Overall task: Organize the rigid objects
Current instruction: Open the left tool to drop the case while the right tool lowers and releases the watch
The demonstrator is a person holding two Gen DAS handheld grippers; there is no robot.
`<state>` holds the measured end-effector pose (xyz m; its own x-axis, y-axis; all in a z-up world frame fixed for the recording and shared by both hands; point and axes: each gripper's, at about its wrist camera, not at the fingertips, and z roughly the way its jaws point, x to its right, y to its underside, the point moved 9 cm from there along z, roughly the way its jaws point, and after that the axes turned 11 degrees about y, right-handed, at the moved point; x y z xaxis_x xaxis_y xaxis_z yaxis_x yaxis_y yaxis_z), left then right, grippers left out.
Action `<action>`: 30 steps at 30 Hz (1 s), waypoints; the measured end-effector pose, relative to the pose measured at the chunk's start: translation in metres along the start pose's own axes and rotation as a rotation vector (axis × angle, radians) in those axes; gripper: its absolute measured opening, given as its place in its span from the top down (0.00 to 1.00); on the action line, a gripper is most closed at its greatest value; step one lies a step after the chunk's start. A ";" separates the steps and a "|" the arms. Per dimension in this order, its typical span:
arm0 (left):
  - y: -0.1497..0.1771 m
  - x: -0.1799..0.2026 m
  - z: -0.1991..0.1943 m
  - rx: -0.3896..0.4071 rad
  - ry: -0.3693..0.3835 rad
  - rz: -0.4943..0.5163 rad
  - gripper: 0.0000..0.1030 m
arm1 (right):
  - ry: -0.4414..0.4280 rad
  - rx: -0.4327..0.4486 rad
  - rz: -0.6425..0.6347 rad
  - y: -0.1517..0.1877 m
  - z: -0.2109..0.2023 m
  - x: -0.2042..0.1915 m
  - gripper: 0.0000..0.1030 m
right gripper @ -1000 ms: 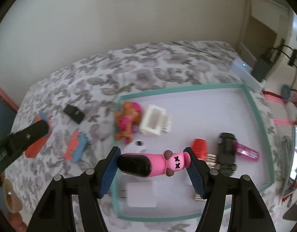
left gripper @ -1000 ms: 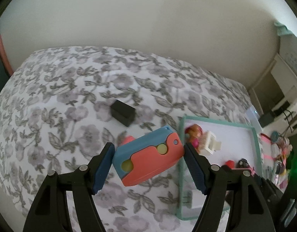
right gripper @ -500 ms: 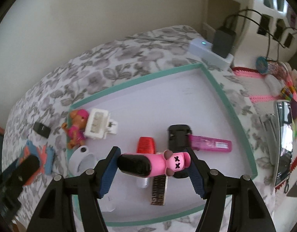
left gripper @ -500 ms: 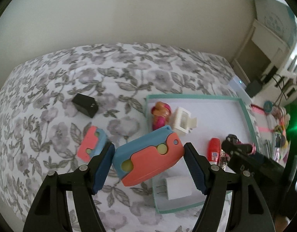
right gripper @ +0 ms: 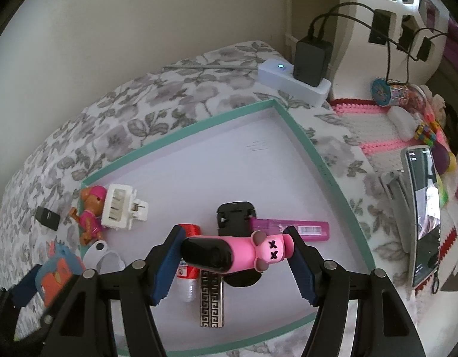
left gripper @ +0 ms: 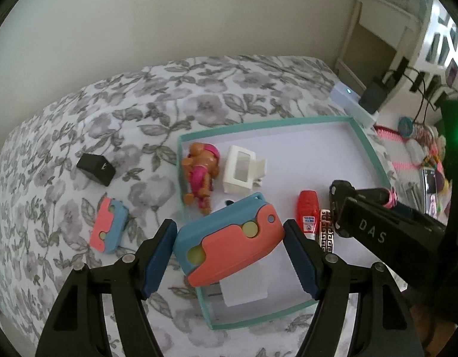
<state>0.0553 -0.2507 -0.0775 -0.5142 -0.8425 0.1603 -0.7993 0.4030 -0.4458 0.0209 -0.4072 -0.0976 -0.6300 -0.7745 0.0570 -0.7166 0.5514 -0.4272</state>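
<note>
On the floral bed (left gripper: pixel 80 125), we see a black block (left gripper: pixel 95 169) and a small coral-blue toy (left gripper: pixel 108 226) lying left of the teal tray (left gripper: pixel 375 154). Our left gripper (left gripper: pixel 229 248) is clamped on a bigger coral-blue toy (left gripper: pixel 229 244) above the tray's near-left corner. Inside the tray lie a pup figure (left gripper: pixel 200 175), white plug (left gripper: pixel 242 172) and red bottle (left gripper: pixel 308 217). Our right gripper (right gripper: pixel 236 255) grips a pink bear toy (right gripper: pixel 247 254) over the tray's middle.
</note>
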 end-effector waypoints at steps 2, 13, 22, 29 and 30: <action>0.001 0.005 0.004 -0.007 -0.007 0.021 0.28 | 0.003 0.001 0.001 0.000 0.001 0.001 0.32; 0.007 0.016 0.019 -0.041 -0.034 0.077 0.27 | -0.006 -0.011 -0.007 0.001 0.004 -0.002 0.32; 0.007 0.016 0.019 -0.035 -0.047 0.085 0.27 | -0.014 -0.016 -0.019 0.002 0.005 -0.006 0.31; 0.006 0.013 0.015 -0.025 -0.051 0.072 0.27 | -0.016 -0.017 -0.034 0.002 0.005 -0.008 0.31; 0.005 0.012 0.014 -0.023 -0.053 0.070 0.27 | -0.016 -0.017 -0.036 0.003 0.005 -0.009 0.31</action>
<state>0.0493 -0.2642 -0.0907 -0.5525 -0.8294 0.0826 -0.7693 0.4693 -0.4334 0.0261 -0.4004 -0.1036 -0.5991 -0.7986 0.0579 -0.7437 0.5282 -0.4099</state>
